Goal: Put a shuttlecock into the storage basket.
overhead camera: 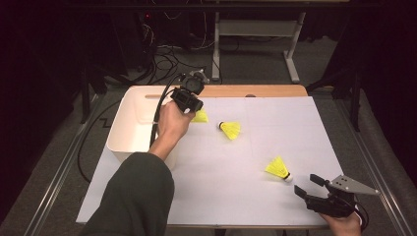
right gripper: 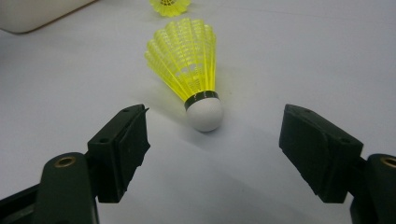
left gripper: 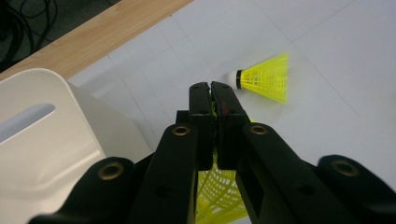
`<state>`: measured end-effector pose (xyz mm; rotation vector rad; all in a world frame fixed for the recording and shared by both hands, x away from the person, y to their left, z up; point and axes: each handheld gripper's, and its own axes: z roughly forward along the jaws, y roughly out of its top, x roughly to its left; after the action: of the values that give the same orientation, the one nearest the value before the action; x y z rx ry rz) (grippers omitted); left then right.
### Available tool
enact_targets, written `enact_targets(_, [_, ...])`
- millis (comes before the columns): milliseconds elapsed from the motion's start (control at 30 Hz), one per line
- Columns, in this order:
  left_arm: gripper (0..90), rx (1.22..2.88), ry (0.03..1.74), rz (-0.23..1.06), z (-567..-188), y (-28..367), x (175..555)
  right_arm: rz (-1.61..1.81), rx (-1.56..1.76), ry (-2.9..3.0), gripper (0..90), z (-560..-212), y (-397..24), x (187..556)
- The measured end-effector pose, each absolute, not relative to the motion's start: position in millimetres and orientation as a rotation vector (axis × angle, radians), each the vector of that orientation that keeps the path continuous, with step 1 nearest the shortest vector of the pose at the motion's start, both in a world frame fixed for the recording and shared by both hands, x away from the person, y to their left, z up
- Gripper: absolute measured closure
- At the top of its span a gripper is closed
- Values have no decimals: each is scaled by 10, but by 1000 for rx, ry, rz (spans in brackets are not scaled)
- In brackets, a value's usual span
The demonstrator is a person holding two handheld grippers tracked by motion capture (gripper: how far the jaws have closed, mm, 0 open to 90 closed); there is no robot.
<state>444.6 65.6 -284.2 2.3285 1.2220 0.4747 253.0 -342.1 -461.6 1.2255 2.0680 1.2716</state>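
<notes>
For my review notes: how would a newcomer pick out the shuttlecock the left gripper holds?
Start at the white bin on the table's left. Beside its right wall the left gripper pinches a yellow shuttlecock by its skirt. The other two shuttlecocks lie free on the white sheet.
</notes>
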Motion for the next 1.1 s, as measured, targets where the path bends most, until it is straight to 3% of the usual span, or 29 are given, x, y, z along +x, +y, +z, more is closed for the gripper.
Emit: enact_targets(1100, [880, 2282, 1283, 503, -2774, 1042, 4447, 1269, 1228, 2068, 245, -4617, -3420, 2530])
